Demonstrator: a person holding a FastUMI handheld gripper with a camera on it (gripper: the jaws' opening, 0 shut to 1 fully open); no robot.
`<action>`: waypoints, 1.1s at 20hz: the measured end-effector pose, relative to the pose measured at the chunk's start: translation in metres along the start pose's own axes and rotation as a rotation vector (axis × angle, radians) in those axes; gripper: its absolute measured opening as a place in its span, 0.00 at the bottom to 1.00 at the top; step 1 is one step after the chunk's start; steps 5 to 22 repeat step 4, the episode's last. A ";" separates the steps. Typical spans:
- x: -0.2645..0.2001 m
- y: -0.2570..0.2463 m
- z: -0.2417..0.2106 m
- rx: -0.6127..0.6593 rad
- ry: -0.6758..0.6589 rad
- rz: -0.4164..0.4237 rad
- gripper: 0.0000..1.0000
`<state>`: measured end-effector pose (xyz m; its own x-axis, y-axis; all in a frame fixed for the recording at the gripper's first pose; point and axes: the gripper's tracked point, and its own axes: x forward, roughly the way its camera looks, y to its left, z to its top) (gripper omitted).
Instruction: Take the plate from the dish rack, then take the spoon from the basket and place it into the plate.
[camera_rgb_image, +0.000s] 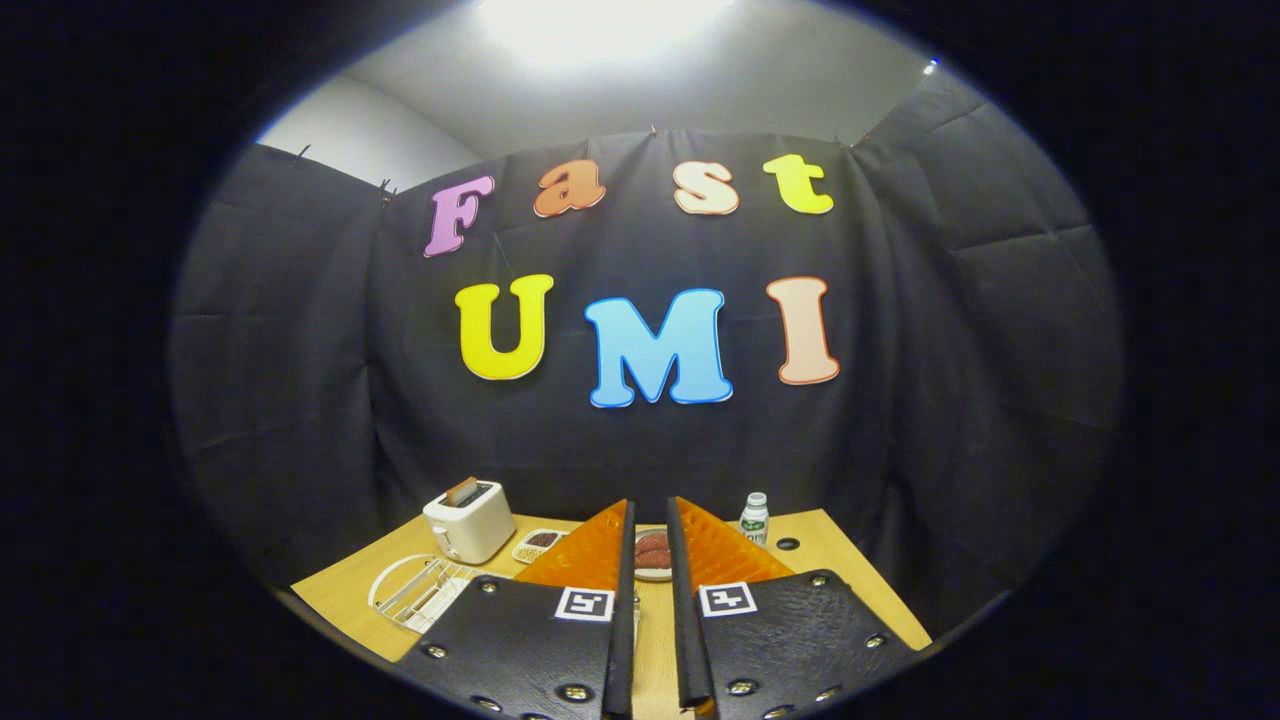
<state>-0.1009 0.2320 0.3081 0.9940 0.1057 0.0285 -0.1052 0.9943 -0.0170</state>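
Dish rack (420, 590) just left of hand-held gripper (650, 540).

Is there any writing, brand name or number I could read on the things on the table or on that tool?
Bottle label: there is print, but it is too small to read.
Two square markers on the hand-held gripper, whose fingers stand slightly apart and hold nothing: black-and-white patterns, not words.
Toaster: no writing can be made out.
So nothing here is readable.
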 end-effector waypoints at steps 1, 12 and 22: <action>0.000 -0.003 0.005 0.005 -0.013 -0.004 0.17; 0.003 -0.012 0.016 -0.001 -0.041 -0.017 0.17; 0.003 -0.012 0.016 -0.001 -0.041 -0.017 0.17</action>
